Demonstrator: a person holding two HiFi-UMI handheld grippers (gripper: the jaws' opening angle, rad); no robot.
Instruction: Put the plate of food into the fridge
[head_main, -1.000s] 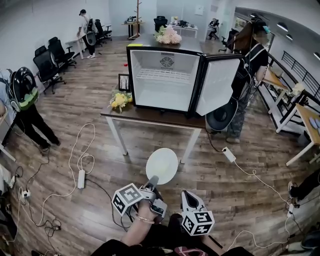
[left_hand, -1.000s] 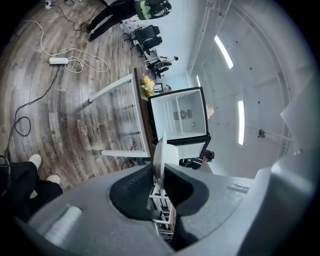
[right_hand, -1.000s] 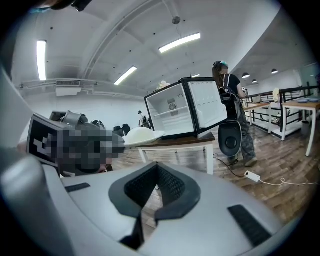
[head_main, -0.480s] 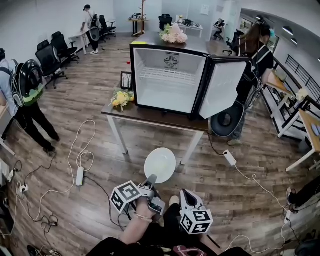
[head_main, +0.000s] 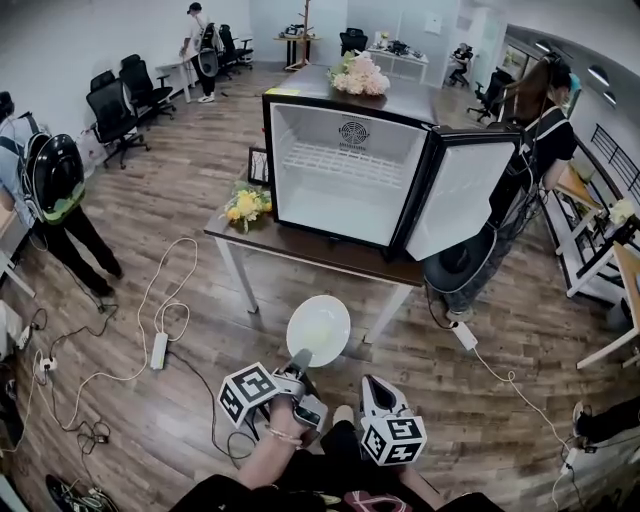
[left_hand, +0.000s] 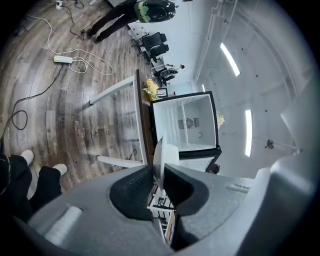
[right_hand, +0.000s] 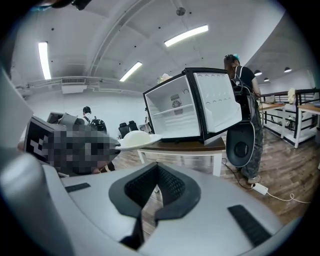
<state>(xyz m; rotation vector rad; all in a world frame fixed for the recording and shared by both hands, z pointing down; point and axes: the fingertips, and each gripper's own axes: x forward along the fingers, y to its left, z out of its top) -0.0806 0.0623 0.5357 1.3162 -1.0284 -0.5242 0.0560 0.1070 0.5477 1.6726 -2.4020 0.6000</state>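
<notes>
Grips the white plate (head_main: 318, 331) by its rim in the left gripper (head_main: 300, 362). Holds the right gripper (head_main: 369, 386) just beside it, jaws together, empty. Faces the open fridge (head_main: 345, 170) ahead.

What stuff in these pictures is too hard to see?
- What food, if any, is on the plate: too small and pale in the head view. In the left gripper view it is edge-on, its rim pinched in the left tongs.
- The plate's near edge in the right gripper view: a blurred patch covers it.
- The person beside the fridge: partly hidden by its open door in the head view.
</notes>
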